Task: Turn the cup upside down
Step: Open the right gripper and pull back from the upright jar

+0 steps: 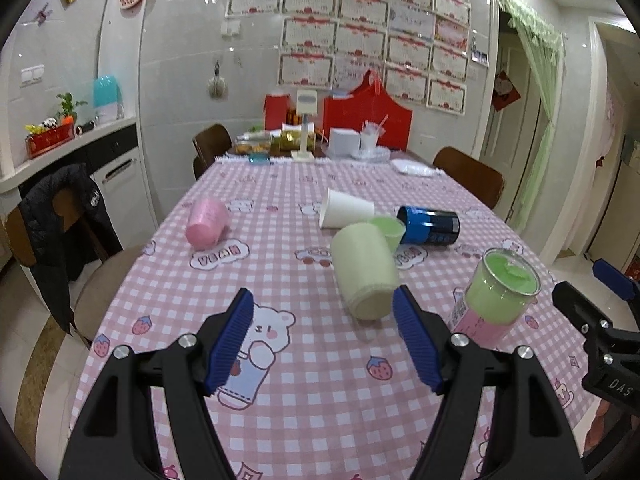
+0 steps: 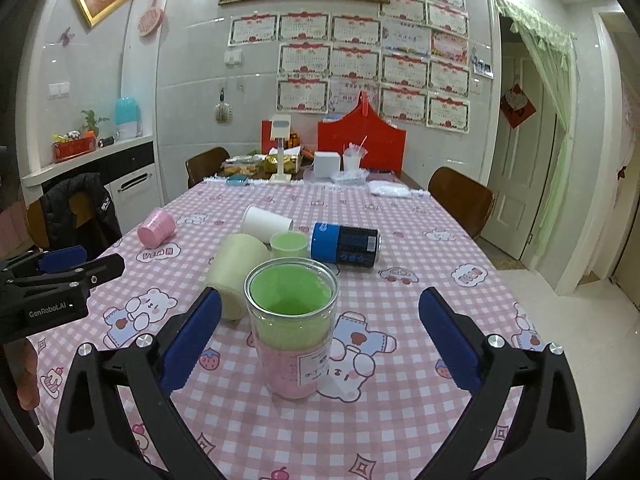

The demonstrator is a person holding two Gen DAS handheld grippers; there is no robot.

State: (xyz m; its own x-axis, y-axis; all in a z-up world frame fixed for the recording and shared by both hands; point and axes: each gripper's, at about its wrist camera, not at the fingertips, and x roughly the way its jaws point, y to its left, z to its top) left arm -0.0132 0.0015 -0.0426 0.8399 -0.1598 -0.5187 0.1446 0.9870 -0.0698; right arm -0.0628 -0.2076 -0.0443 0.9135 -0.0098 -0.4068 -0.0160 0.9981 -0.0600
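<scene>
A clear cup with green and pink inserts (image 2: 294,328) stands upright on the checked tablecloth, mouth up; it also shows in the left wrist view (image 1: 496,292). My right gripper (image 2: 320,328) is open, its blue pads on either side of this cup, apart from it. My left gripper (image 1: 323,332) is open and empty above the cloth; its right pad is close to the base of a pale cream cup (image 1: 366,276) lying on its side. That cream cup also shows in the right wrist view (image 2: 236,276).
A pink cup (image 1: 206,222), a white paper cup (image 1: 346,208), a small green cup (image 1: 386,230) and a blue-black can (image 1: 430,226) lie further back. Boxes and red bags crowd the far end (image 1: 344,128). Chairs stand at both sides (image 1: 470,176).
</scene>
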